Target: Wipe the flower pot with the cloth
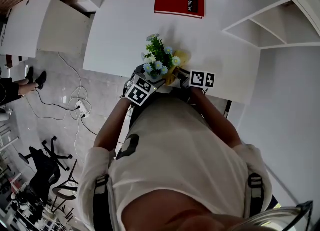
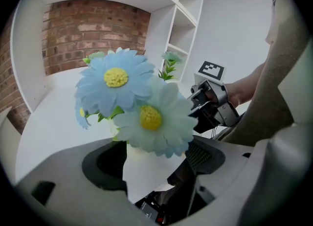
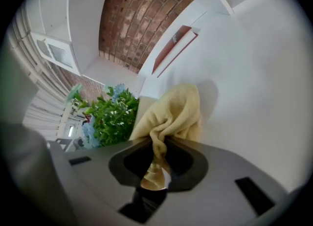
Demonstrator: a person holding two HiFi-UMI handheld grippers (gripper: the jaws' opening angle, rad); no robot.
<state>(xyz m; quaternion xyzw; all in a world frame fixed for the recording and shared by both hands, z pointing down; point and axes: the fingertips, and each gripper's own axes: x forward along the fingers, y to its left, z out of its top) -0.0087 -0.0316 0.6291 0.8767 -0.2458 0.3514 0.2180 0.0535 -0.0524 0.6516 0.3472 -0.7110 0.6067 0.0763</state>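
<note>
A white flower pot with blue daisies and green leaves stands near the front edge of the white table. My left gripper is shut on the pot, one pad on each side of it. My right gripper is shut on a bunched yellow cloth. The cloth hangs out in front of the jaws, right beside the plant. In the head view the cloth lies against the pot's right side, between my left gripper and my right gripper.
A red book lies at the back of the table. White shelves stand to the right and a white cabinet to the left. Cables and a power strip lie on the floor at the left.
</note>
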